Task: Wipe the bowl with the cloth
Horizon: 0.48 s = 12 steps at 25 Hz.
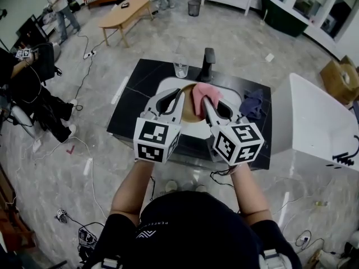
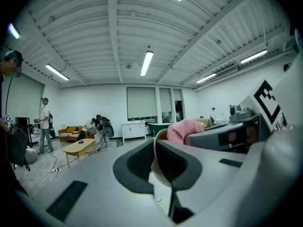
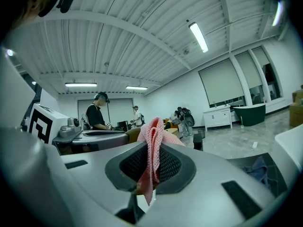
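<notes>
Big open room w/ ribbed white ceiling, strip lights, white walls. Pale marbled floor (image 1: 235, 32), glossy, w/ cables trailing across. Far back: low wooden table (image 1: 126, 15), orange sofa, several people standing; one more seated at far L.

Centre of head view: black rectangular table (image 1: 132, 102), smooth top, w/ white rounded basin (image 1: 227, 91) sunk into it. Beside it on the R, a tall white block (image 1: 314, 122), plain, matte.

L gripper (image 1: 178, 97) and R gripper (image 1: 206, 101) side by side over the basin, both grey plastic w/ black ribbed pads and a marker cube at the rear.

L gripper (image 2: 155, 145): jaws nearly together, pinched on the thin wall of the bowl (image 2: 158, 169), one pad inside, one outside. Bowl (image 1: 189, 112) raised off the basin, tilted, round, tan-brown inside, cream at the rim; looks hard and smooth.

R gripper (image 3: 154, 148): jaws pressed shut on a fold of the cloth (image 3: 154, 136), w/ a tail hanging below the pads. Cloth (image 1: 201, 91) pink, soft, knobbly weave, bunched up, lying against the bowl's R side, partly over the rim. Same seen from L gripper view: cloth (image 2: 184, 129) humped just past the bowl edge. From R gripper view, bowl (image 3: 132, 135) showing brown just L of the cloth.

Smaller bits on table: dark upright tap-like fitting (image 1: 208, 64) at basin's far edge, crumpled dark-blue rag (image 1: 253, 102) at R, clear drinking glass (image 1: 180, 68) upright near the far edge.
</notes>
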Available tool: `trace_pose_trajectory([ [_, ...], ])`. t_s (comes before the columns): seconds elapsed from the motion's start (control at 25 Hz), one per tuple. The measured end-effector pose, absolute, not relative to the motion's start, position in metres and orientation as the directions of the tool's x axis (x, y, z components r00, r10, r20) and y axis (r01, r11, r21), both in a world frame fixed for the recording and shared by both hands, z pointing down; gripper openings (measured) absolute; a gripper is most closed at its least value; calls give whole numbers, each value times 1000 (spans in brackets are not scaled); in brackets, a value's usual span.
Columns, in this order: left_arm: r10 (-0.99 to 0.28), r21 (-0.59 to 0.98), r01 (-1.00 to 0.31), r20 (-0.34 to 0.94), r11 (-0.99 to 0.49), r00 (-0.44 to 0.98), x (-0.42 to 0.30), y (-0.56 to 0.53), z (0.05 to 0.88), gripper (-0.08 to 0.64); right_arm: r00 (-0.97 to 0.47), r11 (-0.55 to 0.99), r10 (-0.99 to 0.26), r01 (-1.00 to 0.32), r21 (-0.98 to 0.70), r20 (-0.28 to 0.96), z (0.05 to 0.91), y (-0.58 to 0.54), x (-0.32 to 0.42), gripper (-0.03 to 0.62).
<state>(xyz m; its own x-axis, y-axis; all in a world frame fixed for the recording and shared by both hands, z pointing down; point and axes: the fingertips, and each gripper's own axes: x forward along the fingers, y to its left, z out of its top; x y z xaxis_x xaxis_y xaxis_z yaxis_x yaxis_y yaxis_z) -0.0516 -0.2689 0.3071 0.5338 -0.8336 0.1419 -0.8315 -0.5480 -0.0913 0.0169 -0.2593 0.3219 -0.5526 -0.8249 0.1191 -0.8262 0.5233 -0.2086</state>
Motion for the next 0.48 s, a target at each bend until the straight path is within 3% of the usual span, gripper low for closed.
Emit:
trace_pose_trajectory([
  [0.48,-811,-130,-801,136,-584,569,-34,-262,301,20,-553,528,-823,-830,-181,130,320,-258,18,48],
])
